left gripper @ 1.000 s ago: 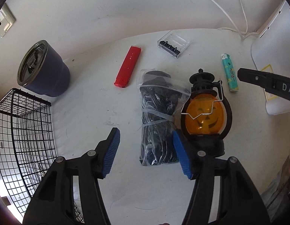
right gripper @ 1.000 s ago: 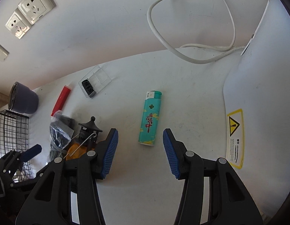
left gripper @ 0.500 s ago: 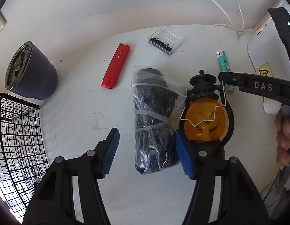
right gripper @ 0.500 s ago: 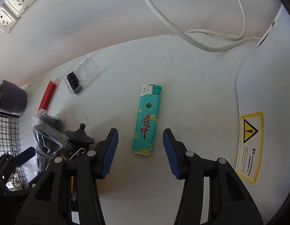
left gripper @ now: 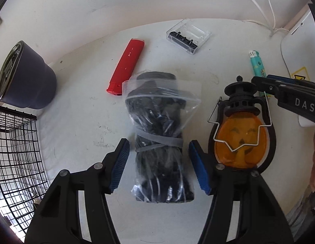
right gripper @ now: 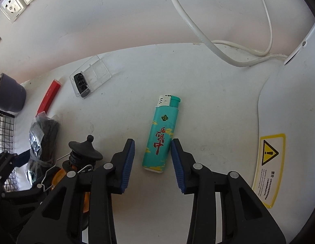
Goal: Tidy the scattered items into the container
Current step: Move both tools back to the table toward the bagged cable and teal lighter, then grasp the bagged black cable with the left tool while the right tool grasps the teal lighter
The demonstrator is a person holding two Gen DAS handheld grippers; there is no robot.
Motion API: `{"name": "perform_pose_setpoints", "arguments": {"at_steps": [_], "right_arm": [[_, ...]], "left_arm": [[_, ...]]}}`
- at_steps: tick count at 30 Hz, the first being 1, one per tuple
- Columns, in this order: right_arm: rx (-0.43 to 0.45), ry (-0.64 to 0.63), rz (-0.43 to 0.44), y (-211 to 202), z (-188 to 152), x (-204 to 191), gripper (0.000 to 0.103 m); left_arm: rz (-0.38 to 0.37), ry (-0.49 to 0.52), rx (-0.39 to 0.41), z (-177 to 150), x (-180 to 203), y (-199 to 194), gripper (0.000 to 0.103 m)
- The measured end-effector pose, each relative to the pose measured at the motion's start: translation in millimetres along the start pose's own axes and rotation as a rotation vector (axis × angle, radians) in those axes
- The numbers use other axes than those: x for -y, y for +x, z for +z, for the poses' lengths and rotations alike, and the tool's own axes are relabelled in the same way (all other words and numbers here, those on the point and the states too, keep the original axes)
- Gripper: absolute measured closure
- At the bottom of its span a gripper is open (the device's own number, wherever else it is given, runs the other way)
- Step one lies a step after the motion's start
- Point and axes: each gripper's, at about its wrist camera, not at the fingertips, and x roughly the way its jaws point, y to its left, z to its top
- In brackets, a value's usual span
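Both grippers standing open over scattered items.
Left gripper (left gripper: 158,163) is straddling the bagged black cord bundle (left gripper: 159,134); right gripper (right gripper: 152,162) is flanking the teal lighter (right gripper: 160,134), gripping nothing. Wire basket (left gripper: 15,152) is sitting left, its contents unclear.

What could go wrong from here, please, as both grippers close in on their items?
The left gripper straddles the bagged cable, but its right finger sits close to the lantern and might knock it over. The right gripper straddles only the lighter's lower end, so the lighter could pivot or slip when pinched.
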Motion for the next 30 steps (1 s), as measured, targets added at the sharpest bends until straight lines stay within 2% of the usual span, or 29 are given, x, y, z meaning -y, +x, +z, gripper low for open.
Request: {"name": "perform_pose_setpoints", "arguments": {"at_steps": [2,7,10,14,22,30], "right_arm": [[0.000,-0.009,-0.008,-1,-1,0,0.073],[-0.001,-0.024,-0.024,-3,-3,-1,0.076],[0.000,-0.047,-0.040,-3,-5,-5,0.078],[0.004,-0.065,-0.041,-5,-8,-7,0.081],[0.008,-0.095,-0.028,-10,-19,-13,0.081],[0.040,-0.090,-0.018,-30,-28,-13,0.082]], "left_arm": [[0.000,-0.001,0.005,-1,0,0,0.046],[0.004,-0.004,0.025,-6,-1,-1,0.048],[0.010,0.006,0.036,-8,0,-2,0.053],[0.019,0.031,0.049,-12,6,-5,0.065],[0.051,0.038,0.045,-20,8,-9,0.066],[0.052,0.036,0.069,-35,8,-28,0.066]]}}
